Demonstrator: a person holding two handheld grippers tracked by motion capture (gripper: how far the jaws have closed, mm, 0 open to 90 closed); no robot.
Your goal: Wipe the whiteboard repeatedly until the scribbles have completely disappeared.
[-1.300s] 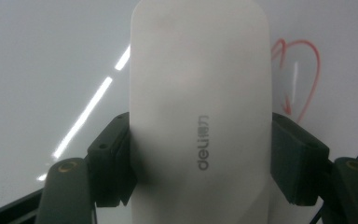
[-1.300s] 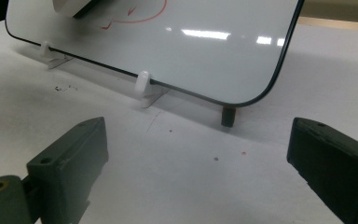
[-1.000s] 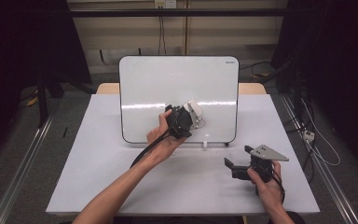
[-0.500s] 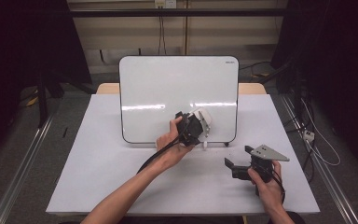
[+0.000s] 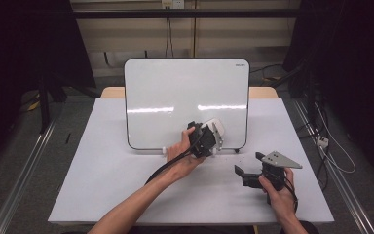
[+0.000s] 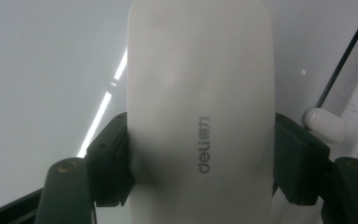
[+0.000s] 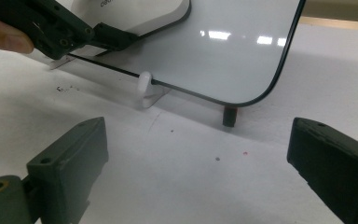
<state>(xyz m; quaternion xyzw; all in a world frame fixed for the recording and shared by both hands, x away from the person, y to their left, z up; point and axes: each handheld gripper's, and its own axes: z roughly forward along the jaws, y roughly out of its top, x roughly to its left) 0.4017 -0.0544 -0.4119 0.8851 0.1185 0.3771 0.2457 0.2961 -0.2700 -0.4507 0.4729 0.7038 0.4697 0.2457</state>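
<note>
Since the earlier frames the left gripper (image 5: 205, 140) has slid rightward along the whiteboard (image 5: 175, 92), its jaws clamped on the sides of a white eraser (image 6: 200, 116) pressed flat to the board ahead. The right gripper (image 5: 253, 173) rests on the table (image 5: 107, 175), jaws wide apart, facing the board's lower corner.

Lab: dark curtains (image 5: 24, 44), cables (image 5: 331, 141)
</note>
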